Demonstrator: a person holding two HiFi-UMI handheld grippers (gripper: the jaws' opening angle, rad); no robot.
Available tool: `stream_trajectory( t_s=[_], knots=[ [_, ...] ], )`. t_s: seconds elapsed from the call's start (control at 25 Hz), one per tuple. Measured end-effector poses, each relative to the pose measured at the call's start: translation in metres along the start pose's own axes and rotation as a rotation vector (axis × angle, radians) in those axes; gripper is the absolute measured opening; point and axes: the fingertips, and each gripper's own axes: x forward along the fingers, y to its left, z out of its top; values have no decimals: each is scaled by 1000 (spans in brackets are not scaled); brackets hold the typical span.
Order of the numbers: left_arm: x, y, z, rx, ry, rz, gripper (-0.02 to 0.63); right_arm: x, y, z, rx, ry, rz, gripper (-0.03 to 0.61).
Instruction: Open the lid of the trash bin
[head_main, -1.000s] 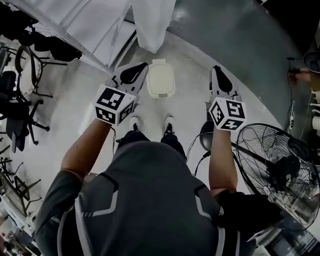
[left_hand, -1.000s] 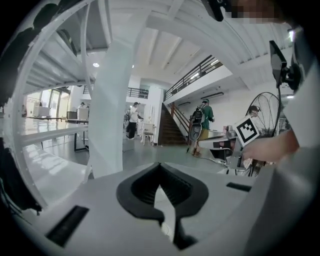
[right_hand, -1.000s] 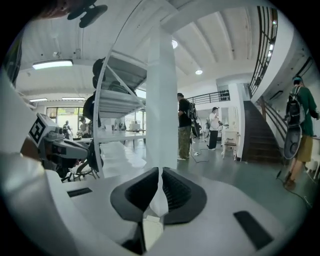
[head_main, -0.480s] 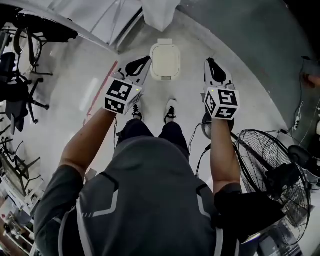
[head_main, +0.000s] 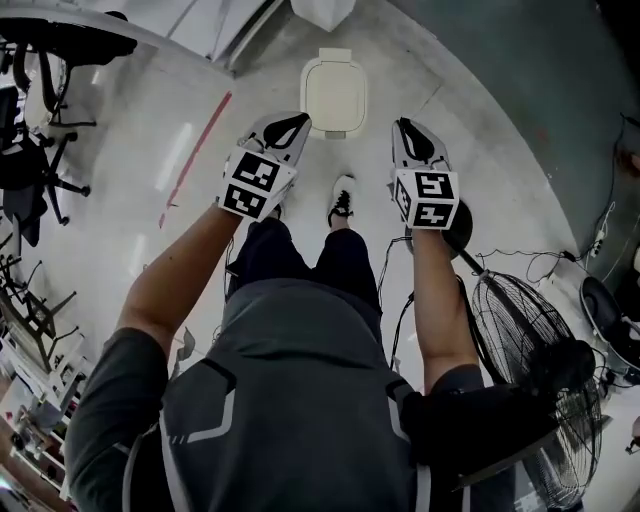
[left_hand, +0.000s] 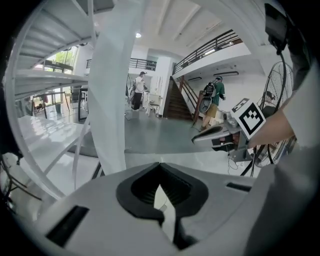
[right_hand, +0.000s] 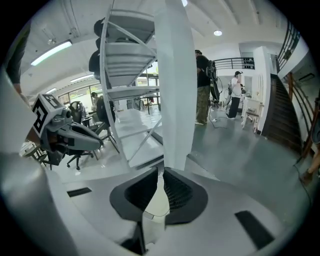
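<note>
The cream trash bin (head_main: 334, 95) stands on the grey floor in front of the person's shoes, its lid down. My left gripper (head_main: 298, 122) hangs in the air just left of the bin's near corner, with its jaws together and empty. My right gripper (head_main: 404, 128) is level with it, right of the bin and a little further off, jaws also together. In the left gripper view a sliver of the bin (left_hand: 161, 199) shows below the closed tips (left_hand: 160, 168). The right gripper view shows the same bin (right_hand: 157, 200) under its tips (right_hand: 161, 171).
A white column (head_main: 325, 10) rises just behind the bin, with white stair framing (head_main: 200, 20) at the back left. A floor fan (head_main: 530, 350) and cables (head_main: 520, 262) lie at the right. Office chairs (head_main: 30, 170) stand far left. A red line (head_main: 195, 160) marks the floor.
The person has stepped closer to the bin. Both grippers have reached forward and now sit on either side of the bin's near edge. Their jaws look the same.
</note>
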Motion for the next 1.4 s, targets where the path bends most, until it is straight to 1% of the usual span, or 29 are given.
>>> stream_trajectory(
  t_s=[0.08,0.2,0.4,0.56,0.64,0.88,1.12,1.4],
  knots=[
    [11,2,-14,0,19,8,9,12,3,-13,8,13,-1,57],
    [25,6,-37,-12,46,34,9,28,4,-36,26,37,-14,58],
    [50,6,-79,-28,133,-1,9,59,11,-72,42,104,11,74],
    [66,4,-114,-68,197,-44,9,81,14,-100,24,140,8,83],
    [72,4,-129,-76,224,-47,9,91,17,-116,32,169,23,83],
    [91,6,-157,-108,246,-48,9,126,29,-157,22,222,59,83],
    [116,4,-196,-159,309,-51,8,154,37,-200,21,288,108,78],
    [138,8,-233,-211,342,-41,9,188,51,-241,6,334,159,46]
  ],
)
